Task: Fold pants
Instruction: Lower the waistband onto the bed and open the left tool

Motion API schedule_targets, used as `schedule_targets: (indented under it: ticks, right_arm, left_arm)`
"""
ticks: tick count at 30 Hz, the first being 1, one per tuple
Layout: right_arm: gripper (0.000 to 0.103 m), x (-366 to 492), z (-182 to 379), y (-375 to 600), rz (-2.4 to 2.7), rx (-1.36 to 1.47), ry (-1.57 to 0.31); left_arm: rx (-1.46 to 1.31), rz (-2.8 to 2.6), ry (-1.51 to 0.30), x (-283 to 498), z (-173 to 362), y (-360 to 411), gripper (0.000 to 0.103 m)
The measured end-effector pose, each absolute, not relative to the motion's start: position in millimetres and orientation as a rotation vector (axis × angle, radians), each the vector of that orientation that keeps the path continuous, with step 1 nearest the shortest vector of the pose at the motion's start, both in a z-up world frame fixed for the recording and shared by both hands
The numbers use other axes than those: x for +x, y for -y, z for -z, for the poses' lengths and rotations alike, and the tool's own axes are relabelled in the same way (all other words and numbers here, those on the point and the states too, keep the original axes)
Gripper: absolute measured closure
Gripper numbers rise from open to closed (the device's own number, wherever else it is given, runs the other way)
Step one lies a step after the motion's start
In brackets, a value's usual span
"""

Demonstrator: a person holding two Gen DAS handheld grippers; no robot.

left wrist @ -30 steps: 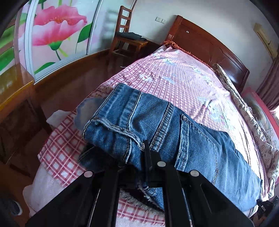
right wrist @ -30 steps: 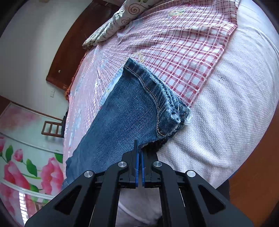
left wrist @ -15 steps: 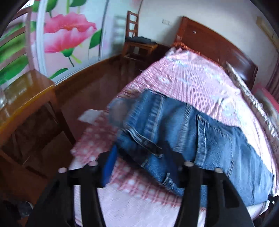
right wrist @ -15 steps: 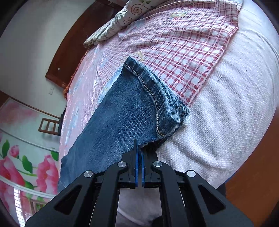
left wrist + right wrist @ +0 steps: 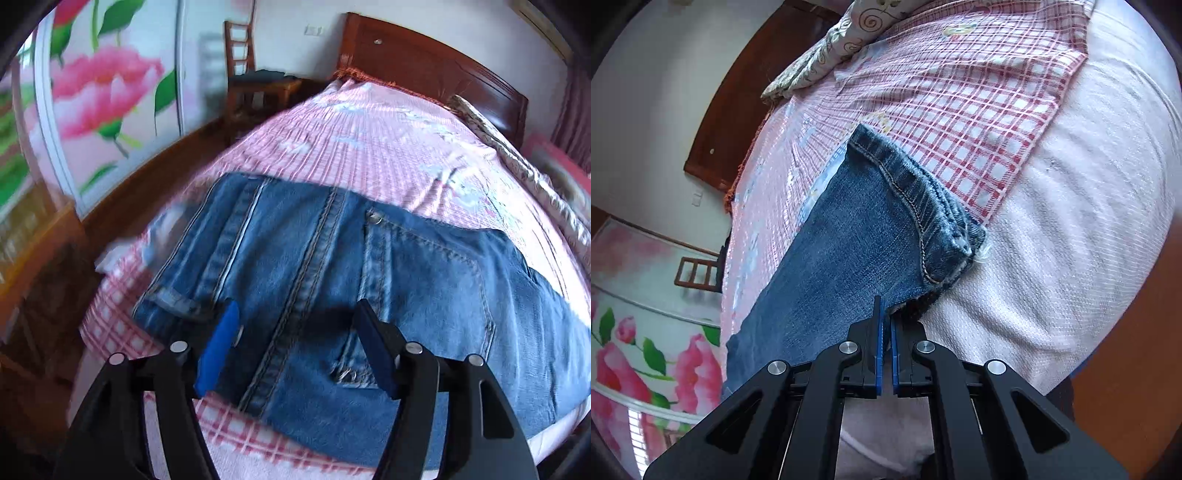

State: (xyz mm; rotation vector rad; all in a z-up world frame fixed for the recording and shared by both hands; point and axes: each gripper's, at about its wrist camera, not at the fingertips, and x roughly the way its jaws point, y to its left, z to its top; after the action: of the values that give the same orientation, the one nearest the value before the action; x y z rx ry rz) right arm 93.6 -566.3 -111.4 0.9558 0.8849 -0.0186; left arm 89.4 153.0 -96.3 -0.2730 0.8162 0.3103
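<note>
Blue jeans (image 5: 332,258) lie folded across the foot of the bed, waistband and back pocket towards my left gripper (image 5: 295,308). That gripper hovers over the seat of the jeans, its jaws opening wide, their blue pads (image 5: 218,347) not pressing the denim under them. In the right wrist view the leg end of the jeans (image 5: 849,240) runs up to the hems. My right gripper (image 5: 884,306) sits at the near edge of the leg. Its jaws are just starting to part, showing a thin slit, with the denim edge still at their tips.
A pink plaid sheet (image 5: 979,110) covers the bed, over a white cover (image 5: 1071,221) at the foot. A patterned pillow (image 5: 831,48) lies by the wooden headboard (image 5: 424,62). A wooden chair (image 5: 251,74) and a side table (image 5: 33,251) stand left of the bed.
My left gripper let go of the waistband fold, opened wide and moved in over the jeans, which now lie flat. The right gripper stayed put; a thin slit has appeared between its pads.
</note>
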Motion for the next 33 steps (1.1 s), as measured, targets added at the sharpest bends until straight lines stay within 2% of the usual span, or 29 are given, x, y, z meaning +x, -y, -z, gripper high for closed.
schedule_targets:
  ticks: [2,3,4,5,7,13,19,20,22,24,26,29,30,33]
  right_arm:
    - [0.083,79,104,577,-0.011,1.041,-0.786]
    - [0.062,72,103,583,-0.008,1.075,-0.753]
    - [0.052,62,104,592,-0.001,1.13,-0.709]
    - [0.052,54,105,599,0.012,1.168,-0.673]
    - [0.052,42,109,614,0.032,1.221,-0.623]
    - [0.052,46,118,621,0.039,1.226,-0.628]
    - [0.052,54,118,602,-0.026,1.209,-0.65]
    - [0.055,60,115,598,-0.028,1.177,-0.67]
    - [0.085,73,114,594,-0.019,1.103,-0.714]
    - [0.095,85,105,590,-0.008,1.018,-0.746]
    - [0.096,96,83,580,-0.019,0.913,-0.737]
    - [0.096,91,41,572,-0.106,0.832,-0.547]
    - [0.097,90,43,575,-0.104,0.838,-0.531]
    - [0.096,100,101,593,0.005,0.921,-0.704]
  left_arm:
    - [-0.34,-0.318,-0.813,84,85,-150,0.036]
    - [-0.347,-0.329,-0.791,80,77,-143,0.035]
    - [-0.341,-0.324,-0.766,76,70,-134,0.031]
    - [-0.329,-0.294,-0.74,71,62,-117,0.026]
    - [-0.317,-0.203,-0.73,70,55,-85,0.021]
    - [-0.178,0.161,-0.754,86,51,37,0.02]
    - [-0.161,0.21,-0.838,93,64,65,0.019]
    - [-0.174,0.204,-0.844,93,66,62,0.019]
    - [-0.196,0.177,-0.863,95,71,52,0.017]
    - [-0.214,0.16,-0.875,100,76,47,0.017]
    - [-0.215,0.144,-0.866,98,78,48,0.014]
    - [-0.187,0.116,-0.863,106,90,50,0.01]
    - [-0.185,0.09,-0.893,112,98,49,0.01]
    - [-0.198,0.073,-0.881,111,106,50,0.008]
